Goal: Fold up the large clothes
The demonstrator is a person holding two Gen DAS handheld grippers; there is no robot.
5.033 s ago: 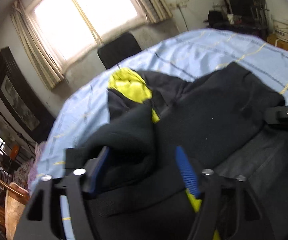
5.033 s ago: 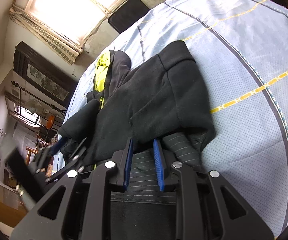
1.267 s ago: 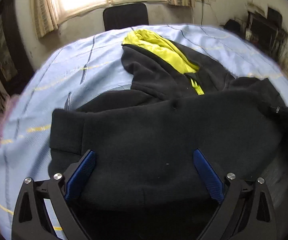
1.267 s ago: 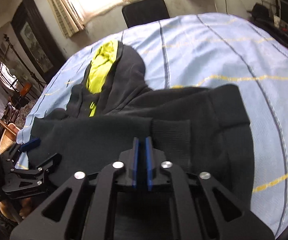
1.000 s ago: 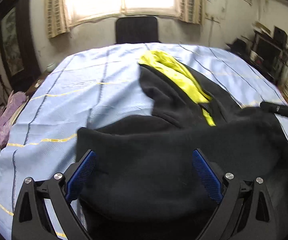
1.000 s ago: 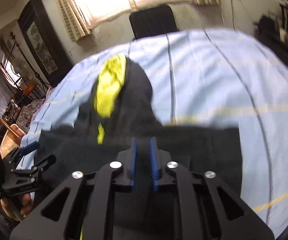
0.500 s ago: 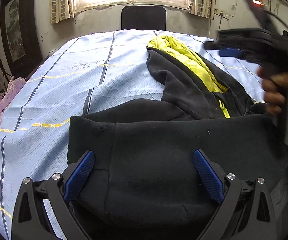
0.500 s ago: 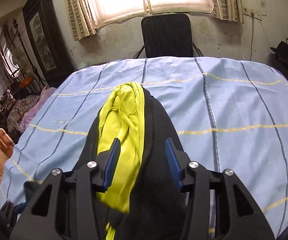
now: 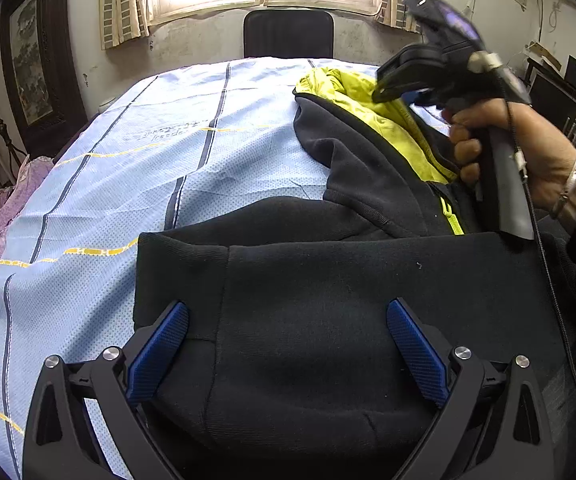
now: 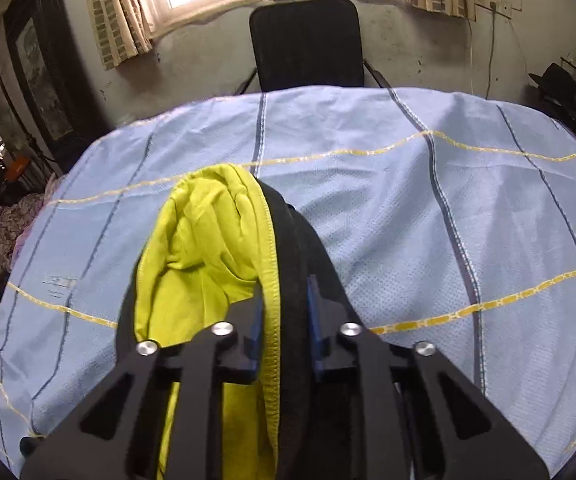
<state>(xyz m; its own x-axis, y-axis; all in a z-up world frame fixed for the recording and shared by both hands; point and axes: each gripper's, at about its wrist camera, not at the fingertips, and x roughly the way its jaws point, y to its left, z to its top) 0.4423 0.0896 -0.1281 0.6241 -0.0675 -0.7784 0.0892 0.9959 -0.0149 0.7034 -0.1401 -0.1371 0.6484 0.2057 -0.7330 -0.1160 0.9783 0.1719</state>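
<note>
While the black zip-up hoodie with its yellow-green lined hood (image 9: 367, 160) lies across the pale blue striped bedsheet (image 9: 128, 184), your right gripper (image 10: 284, 320) is closing on the hood's edge to fold it back, and your left gripper (image 9: 288, 344) hangs spread wide above the folded body.

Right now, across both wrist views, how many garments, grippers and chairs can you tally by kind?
Garments: 1, the black hoodie with yellow-lined hood, on the blue sheet.
Grippers: 2, left gripper and right gripper.
Chairs: 1, black chair.
Total: 4.
</note>
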